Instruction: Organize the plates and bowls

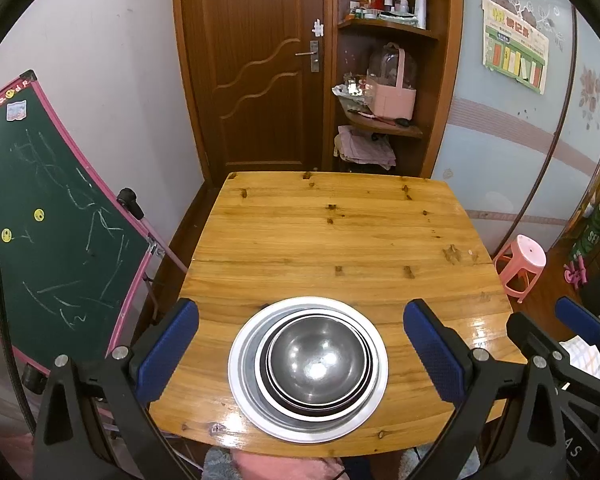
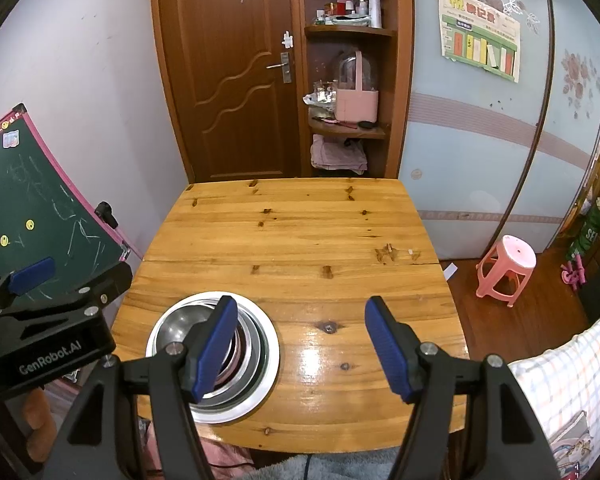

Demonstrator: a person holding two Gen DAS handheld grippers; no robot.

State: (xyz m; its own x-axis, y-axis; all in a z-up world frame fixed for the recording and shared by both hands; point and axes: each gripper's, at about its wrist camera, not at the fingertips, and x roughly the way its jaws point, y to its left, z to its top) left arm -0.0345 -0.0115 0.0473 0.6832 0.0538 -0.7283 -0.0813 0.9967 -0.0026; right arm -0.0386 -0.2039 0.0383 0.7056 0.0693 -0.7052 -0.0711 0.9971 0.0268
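A stack of steel dishes stands near the front edge of the wooden table [image 1: 340, 232]. A wide silver plate [image 1: 240, 364] lies at the bottom, several shallower dishes nest in it, and a steel bowl [image 1: 318, 360] sits on top. My left gripper [image 1: 300, 306] is open, its blue pads wide on either side of the stack and touching nothing. My right gripper [image 2: 302, 302] is open with nothing in it, over bare table just right of the plate [image 2: 270, 360]. Its left finger hides part of the bowl [image 2: 180, 324]. Each gripper shows at the edge of the other's view: the right gripper [image 1: 548, 320], the left gripper [image 2: 32, 274].
A green chalkboard [image 1: 60, 220] with a pink frame leans left of the table. A pink stool [image 2: 506, 266] stands on the floor to the right, near a checked cloth [image 2: 572, 376]. Behind the table are a brown door [image 2: 228, 80] and cluttered shelves [image 2: 348, 80].
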